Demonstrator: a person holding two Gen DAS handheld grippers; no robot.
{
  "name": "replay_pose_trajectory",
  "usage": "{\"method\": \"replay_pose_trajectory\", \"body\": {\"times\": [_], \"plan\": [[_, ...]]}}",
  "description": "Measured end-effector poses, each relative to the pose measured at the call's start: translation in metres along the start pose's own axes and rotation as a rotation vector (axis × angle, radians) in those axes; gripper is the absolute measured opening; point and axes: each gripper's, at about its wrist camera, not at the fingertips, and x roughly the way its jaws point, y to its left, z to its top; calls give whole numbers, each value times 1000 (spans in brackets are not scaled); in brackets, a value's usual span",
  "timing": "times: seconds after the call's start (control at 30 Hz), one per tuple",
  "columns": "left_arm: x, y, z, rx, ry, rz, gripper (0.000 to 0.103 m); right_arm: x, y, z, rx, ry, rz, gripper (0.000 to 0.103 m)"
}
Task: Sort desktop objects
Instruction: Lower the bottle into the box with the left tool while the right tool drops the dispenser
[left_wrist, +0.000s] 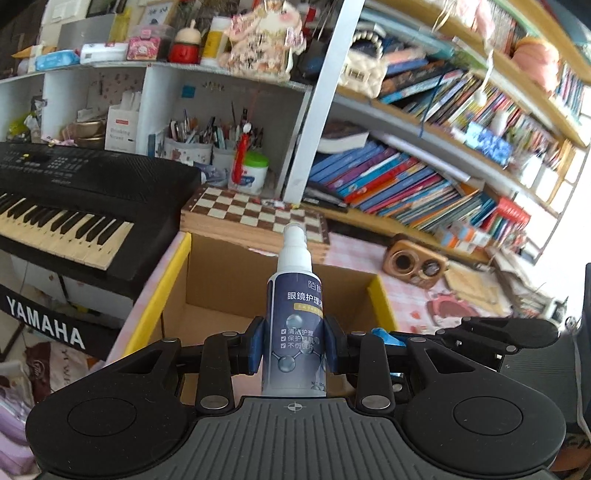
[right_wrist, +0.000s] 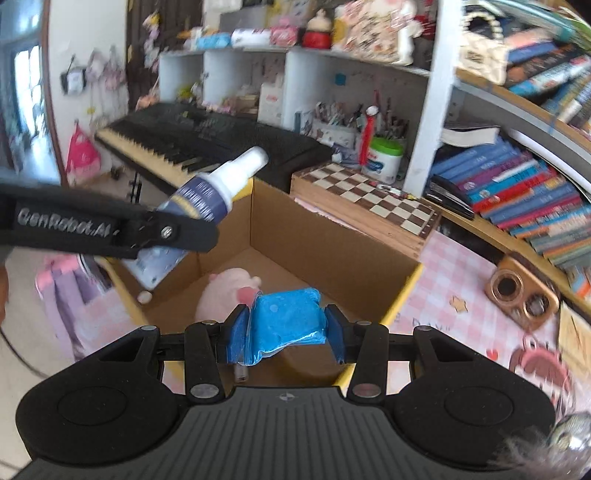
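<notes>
My left gripper (left_wrist: 295, 349) is shut on a spray bottle (left_wrist: 295, 317) with a white top and dark blue label, held upright over the open cardboard box (left_wrist: 221, 273). In the right wrist view the same bottle (right_wrist: 207, 195) and left gripper (right_wrist: 168, 230) hang over the box's left side. My right gripper (right_wrist: 286, 328) is shut on a blue plastic packet (right_wrist: 288, 315) above the box's (right_wrist: 332, 243) front edge. A pink plush toy (right_wrist: 229, 291) lies inside the box.
A chessboard box (left_wrist: 255, 218) sits behind the cardboard box. A black Yamaha keyboard (left_wrist: 66, 206) stands left. A wooden holder (right_wrist: 521, 295) lies on the pink checked cloth (right_wrist: 458, 266) at right. Shelves of books (left_wrist: 406, 177) fill the back right.
</notes>
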Motion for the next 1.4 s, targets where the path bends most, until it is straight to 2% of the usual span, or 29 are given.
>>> {"method": "replay_pose_trajectory", "body": {"times": [0.17, 0.4, 0.57, 0.9, 1.03, 1.1, 1.17, 1.27, 1.4], "plan": [[39, 3, 8, 54, 88, 31, 31, 43, -2, 10, -129, 109, 56, 42], [79, 6, -3, 96, 235, 58, 31, 80, 3, 10, -288, 217, 80, 42], [91, 4, -1, 118, 266, 73, 32, 103, 1, 9, -349, 305, 81, 42], [113, 14, 3, 111, 325, 117, 33, 121, -1, 11, -389, 344, 114, 44], [116, 11, 2, 124, 331, 132, 41, 124, 0, 13, -399, 347, 125, 44], [115, 9, 1, 138, 328, 146, 53, 125, 1, 13, -404, 351, 130, 43], [109, 8, 1, 151, 309, 149, 57, 125, 1, 13, -407, 353, 133, 43], [96, 4, 2, 166, 263, 158, 78, 126, 2, 14, -402, 355, 138, 44], [74, 1, 4, 165, 216, 167, 88, 123, 1, 14, -388, 342, 135, 47]]}}
